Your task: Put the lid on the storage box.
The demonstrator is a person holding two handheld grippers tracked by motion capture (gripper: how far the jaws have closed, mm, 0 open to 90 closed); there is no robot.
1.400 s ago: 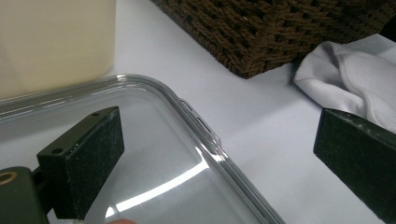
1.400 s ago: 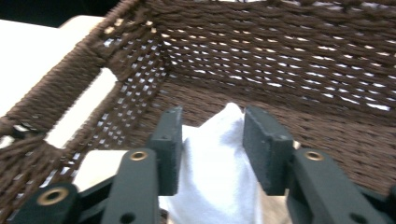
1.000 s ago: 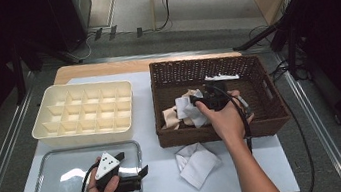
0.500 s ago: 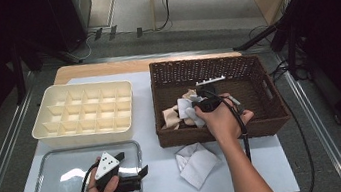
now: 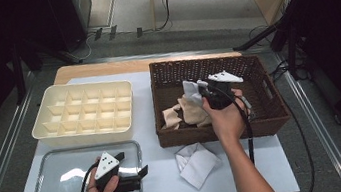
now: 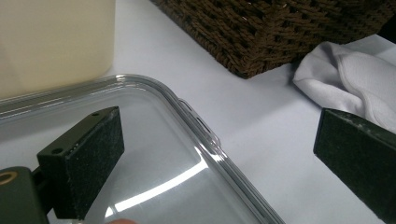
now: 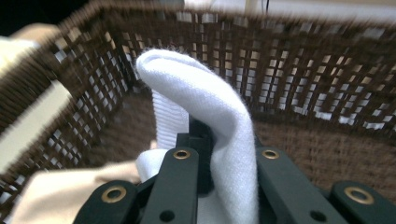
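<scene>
**Inspector A:** Taking the wicker basket (image 5: 267, 112) as reference. What is lying around it, largest first?

**Inspector B:** The white table (image 5: 147, 124) is carrying everything. To the left of the basket a cream divided organiser tray (image 5: 82, 113) is sitting, well apart from it. In front of and to the left of the basket a clear plastic lid (image 5: 50, 191) is lying flat. Just in front of the basket's near wall a folded white cloth (image 5: 195, 163) is resting on the table.

**Inspector A:** And inside the basket?

**Inspector B:** Beige cloths (image 5: 181, 114) are piling up in its left half. Above them a white sock (image 7: 205, 112) is standing up, folded over the jaws.

**Inspector A:** State of the tongs?

**Inspector B:** The right gripper (image 5: 202, 93) is reaching into the basket; its jaws have just been closing and are now clamping the white sock between them. The left gripper (image 5: 136, 169) is hanging over the lid's right edge, in front of and to the left of the basket, jaws standing wide apart and gripping nothing.
</scene>
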